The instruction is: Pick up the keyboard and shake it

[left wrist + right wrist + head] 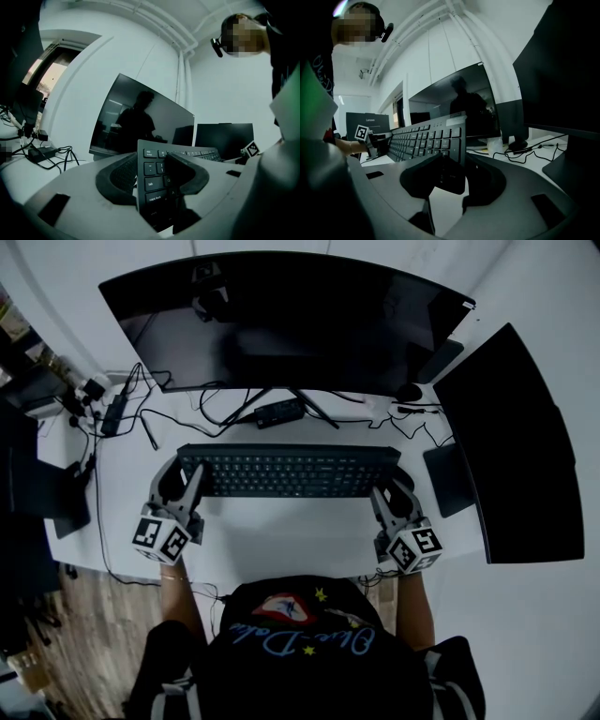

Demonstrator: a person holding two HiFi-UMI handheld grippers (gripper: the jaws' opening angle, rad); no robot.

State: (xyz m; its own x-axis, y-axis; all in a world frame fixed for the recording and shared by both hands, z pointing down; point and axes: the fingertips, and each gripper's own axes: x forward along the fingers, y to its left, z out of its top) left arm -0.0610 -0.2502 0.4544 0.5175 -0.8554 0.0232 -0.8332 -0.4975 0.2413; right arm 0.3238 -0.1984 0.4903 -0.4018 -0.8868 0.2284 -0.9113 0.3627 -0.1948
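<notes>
Left hand-held gripper (183,482) pinches the keyboard (289,471) at its left end, right hand-held gripper (392,491) at its right end. Lift step, I judge; next I shake it, keeping the grip firm.

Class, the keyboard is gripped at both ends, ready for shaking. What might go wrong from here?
1. The left gripper and right gripper pinch only the end edges of the keyboard; hard shaking may make it slip out.
2. The monitor stand and loose cables sit just behind it; a swing may hit them.
</notes>
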